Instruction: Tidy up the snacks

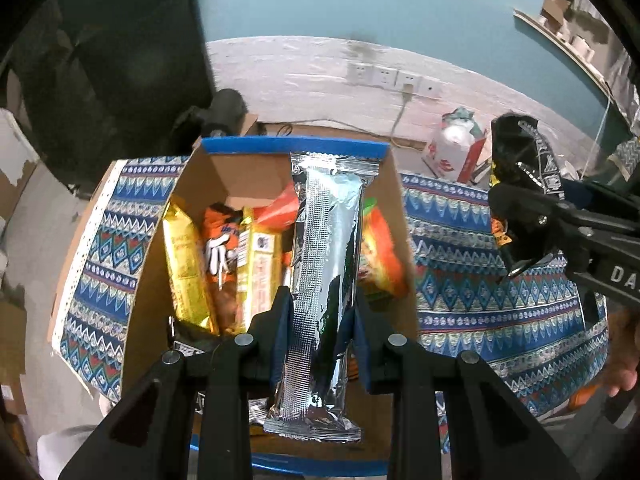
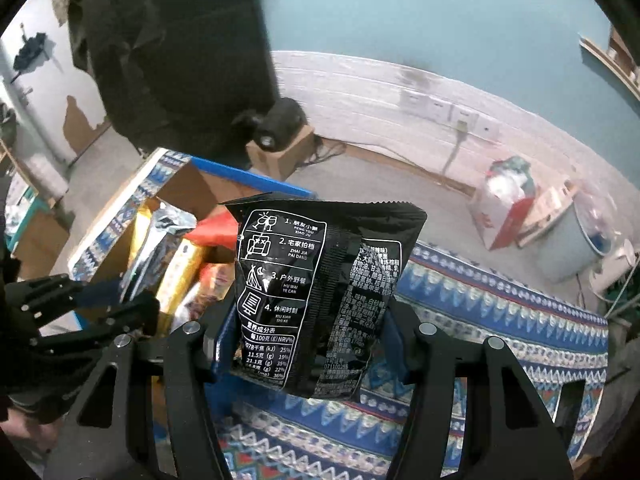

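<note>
Cardboard box with blue-taped rims serves as the landmark; it stands open-topped on a table covered by a patterned blue cloth. To the right of the box the cloth lies bare and offers free room; to the left of the box only a narrow strip of cloth shows before the table edge. Beyond the box's far rim lie the floor and a white-panelled wall with sockets.

Inside the box, packets stand on edge: one gold packet at the left wall, one orange packet beside it, one yellow packet next, one red packet behind, and one orange-red packet against the right wall. The exact total is uncertain, since some are hidden.

Left gripper, above the middle of the box, is closed tight on one long silver packet, which points toward the far rim. Right gripper, to the right of the box over the cloth, stands partly open, its fingers pressing the sides of one black snack bag held upright.
</note>
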`<control>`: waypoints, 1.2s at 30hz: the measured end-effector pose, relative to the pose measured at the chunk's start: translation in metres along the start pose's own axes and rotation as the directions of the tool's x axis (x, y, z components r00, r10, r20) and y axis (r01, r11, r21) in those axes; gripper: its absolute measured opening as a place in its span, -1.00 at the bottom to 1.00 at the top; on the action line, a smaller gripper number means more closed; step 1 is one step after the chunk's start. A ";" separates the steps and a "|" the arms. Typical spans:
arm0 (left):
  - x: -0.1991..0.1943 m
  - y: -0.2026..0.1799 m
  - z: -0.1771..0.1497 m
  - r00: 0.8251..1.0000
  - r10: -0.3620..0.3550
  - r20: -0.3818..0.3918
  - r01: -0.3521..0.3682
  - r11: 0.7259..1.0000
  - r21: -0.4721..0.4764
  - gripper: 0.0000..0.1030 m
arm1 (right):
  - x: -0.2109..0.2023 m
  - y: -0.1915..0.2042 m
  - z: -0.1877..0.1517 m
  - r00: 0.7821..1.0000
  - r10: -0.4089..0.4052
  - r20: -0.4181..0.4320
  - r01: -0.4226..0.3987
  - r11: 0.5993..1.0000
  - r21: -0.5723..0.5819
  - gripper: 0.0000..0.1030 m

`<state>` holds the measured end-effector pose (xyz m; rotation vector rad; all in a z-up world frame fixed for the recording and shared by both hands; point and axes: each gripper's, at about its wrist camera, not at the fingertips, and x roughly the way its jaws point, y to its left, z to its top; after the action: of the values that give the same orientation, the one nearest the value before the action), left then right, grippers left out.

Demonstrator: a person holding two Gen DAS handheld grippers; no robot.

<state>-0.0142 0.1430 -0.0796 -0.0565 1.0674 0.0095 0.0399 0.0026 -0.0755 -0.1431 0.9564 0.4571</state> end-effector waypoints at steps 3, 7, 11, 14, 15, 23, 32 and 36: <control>0.007 0.007 -0.002 1.000 -0.002 -0.019 0.002 1.000 -0.021 -0.36 | 0.005 0.013 0.004 1.000 0.011 -0.004 -0.011 1.000 -0.016 0.15; 0.007 0.019 -0.003 0.999 0.000 -0.034 -0.002 0.998 -0.060 0.13 | 0.011 0.024 0.009 1.000 0.024 -0.009 -0.024 0.999 -0.031 0.15; -0.001 0.033 -0.001 0.999 0.022 -0.024 -0.024 0.995 -0.093 0.28 | 0.017 0.037 0.012 0.999 0.035 -0.015 -0.035 0.998 -0.044 0.15; -0.006 0.045 -0.001 0.998 0.057 -0.027 -0.060 0.992 -0.113 0.32 | 0.023 0.047 0.013 0.999 0.046 -0.026 -0.047 0.997 -0.059 0.15; -0.007 0.049 -0.001 0.998 0.064 -0.028 -0.067 0.991 -0.120 0.32 | 0.025 0.051 0.013 0.998 0.049 -0.031 -0.051 0.997 -0.066 0.15; -0.019 0.083 -0.004 0.993 0.117 -0.024 -0.119 0.974 -0.193 0.44 | 0.045 0.077 0.014 0.992 0.101 -0.079 -0.108 0.989 -0.100 0.15; -0.032 0.093 -0.004 0.987 0.161 -0.008 -0.159 0.965 -0.207 0.55 | 0.055 0.096 0.027 0.971 0.220 -0.098 -0.232 0.964 -0.128 0.44; -0.041 0.090 -0.003 0.984 0.178 0.014 -0.172 0.964 -0.203 0.56 | 0.041 0.093 0.030 0.977 0.207 -0.053 -0.212 0.969 -0.129 0.61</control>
<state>-0.0397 0.2336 -0.0491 -0.1444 1.0340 0.2782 0.0421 0.1080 -0.0843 -0.1738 0.9839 0.7167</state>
